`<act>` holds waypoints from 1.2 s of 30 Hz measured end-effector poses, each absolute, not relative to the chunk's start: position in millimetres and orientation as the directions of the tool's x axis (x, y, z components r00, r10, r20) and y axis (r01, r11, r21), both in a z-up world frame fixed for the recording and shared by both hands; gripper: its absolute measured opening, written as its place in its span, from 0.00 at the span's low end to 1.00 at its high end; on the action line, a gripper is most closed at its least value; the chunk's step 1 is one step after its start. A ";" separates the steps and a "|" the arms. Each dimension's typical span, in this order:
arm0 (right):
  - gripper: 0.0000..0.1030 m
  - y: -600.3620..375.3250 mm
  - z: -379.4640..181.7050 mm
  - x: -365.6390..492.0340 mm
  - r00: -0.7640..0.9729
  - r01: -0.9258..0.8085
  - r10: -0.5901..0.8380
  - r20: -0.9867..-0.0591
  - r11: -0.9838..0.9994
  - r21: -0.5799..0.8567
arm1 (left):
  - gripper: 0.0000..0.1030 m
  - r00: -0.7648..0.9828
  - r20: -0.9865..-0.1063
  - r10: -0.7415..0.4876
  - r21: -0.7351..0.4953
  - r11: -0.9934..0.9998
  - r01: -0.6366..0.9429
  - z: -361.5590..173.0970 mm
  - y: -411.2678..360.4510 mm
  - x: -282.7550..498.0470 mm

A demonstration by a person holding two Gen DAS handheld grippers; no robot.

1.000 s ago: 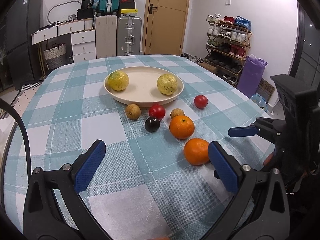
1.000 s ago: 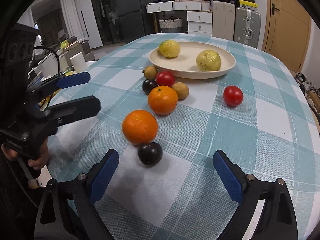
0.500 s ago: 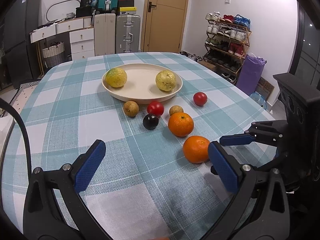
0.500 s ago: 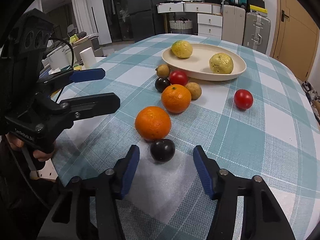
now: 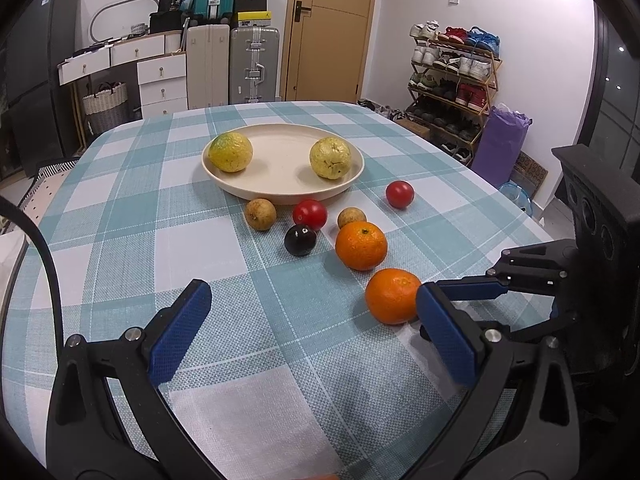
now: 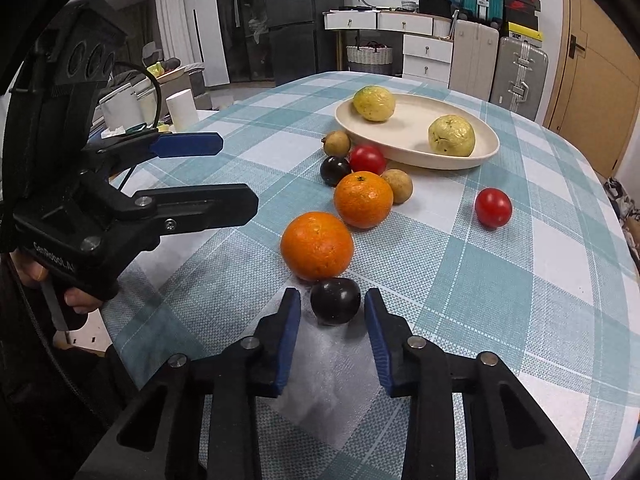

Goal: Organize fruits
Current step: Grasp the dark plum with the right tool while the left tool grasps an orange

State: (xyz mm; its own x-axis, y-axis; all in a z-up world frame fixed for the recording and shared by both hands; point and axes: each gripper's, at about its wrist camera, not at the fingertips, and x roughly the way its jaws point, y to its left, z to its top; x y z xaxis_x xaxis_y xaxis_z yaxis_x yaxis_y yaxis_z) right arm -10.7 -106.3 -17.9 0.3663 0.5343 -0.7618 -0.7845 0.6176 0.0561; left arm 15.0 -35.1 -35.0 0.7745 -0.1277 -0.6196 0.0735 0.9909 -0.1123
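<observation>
Right wrist view: the right tool [image 6: 332, 320] sits low over the worktop [image 6: 500, 288] with its blue pads on either side of a dark plum [image 6: 335, 305]. The jaws are narrowed around the fruit, but a thin gap shows on each side, so they are apart and not clamped. The plum is round, with no clear long axis, and no stem end can be made out from here. It rests on the checked cloth, touching or just beside the near orange [image 6: 317, 251].

A second orange [image 6: 363, 199] lies further along the same line with its stem dimple turned upward. Beyond it cluster a second dark plum [image 6: 335, 170], a red tomato [image 6: 367, 159] and two small brown fruits [image 6: 397, 186]. A lone tomato [image 6: 493, 207] sits well apart to the right. The cream plate [image 6: 408, 152] holds two yellow guavas [image 6: 451, 136], one at each end.

In the left wrist view, the left tool [image 5: 316, 332] hovers above the cloth with its jaws wide apart and nothing between them. Its right pad overlaps the near orange [image 5: 392, 295] in the picture, though contact cannot be told.
</observation>
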 end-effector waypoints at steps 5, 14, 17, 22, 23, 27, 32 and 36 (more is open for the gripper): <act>0.25 -108.7 -17.4 -8.6 0.357 -0.782 0.542 -0.761 0.618 0.073 | 0.99 0.774 -0.620 -0.128 -0.112 0.991 0.074 -35.9 -35.6 15.1; 0.25 -118.4 -7.4 -4.5 0.357 -0.777 0.574 -0.737 0.620 0.107 | 0.99 0.771 -0.623 -0.132 -0.116 0.990 0.076 -38.3 -35.9 15.2; 0.25 -125.5 -1.9 0.6 0.385 -0.755 0.576 -0.721 0.646 0.113 | 0.99 0.765 -0.630 -0.134 -0.111 0.990 0.082 -39.3 -38.2 16.1; 0.25 -132.5 1.9 8.0 0.419 -0.724 0.571 -0.706 0.679 0.119 | 0.99 0.732 -0.666 -0.143 -0.097 0.990 0.105 -42.8 -51.4 22.6; 0.25 -133.6 2.5 9.7 0.427 -0.715 0.567 -0.704 0.689 0.120 | 0.99 0.725 -0.674 -0.141 -0.085 0.990 0.113 -43.8 -56.0 24.6; 0.25 -137.4 4.3 13.3 0.443 -0.701 0.565 -0.696 0.703 0.124 | 0.97 0.702 -0.697 -0.148 -0.062 0.987 0.146 -47.6 -69.9 30.5; 0.25 -141.6 3.9 18.8 0.451 -0.680 0.567 -0.689 0.719 0.146 | 0.82 0.675 -0.725 -0.138 -0.033 0.986 0.166 -53.3 -81.9 39.6; 0.25 -143.0 2.5 20.3 0.456 -0.670 0.561 -0.691 0.727 0.147 | 0.68 0.649 -0.744 -0.157 -0.035 0.980 0.197 -57.1 -90.5 44.6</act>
State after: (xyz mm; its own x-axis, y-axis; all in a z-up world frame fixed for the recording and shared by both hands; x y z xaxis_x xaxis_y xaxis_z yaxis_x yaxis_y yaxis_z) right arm 20.3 -143.0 2.5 0.4565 0.5606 -0.6909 -0.6701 0.7274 0.1475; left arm 44.6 -90.5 -57.1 0.6490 -0.1569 -0.7444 0.1971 0.9798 -0.0346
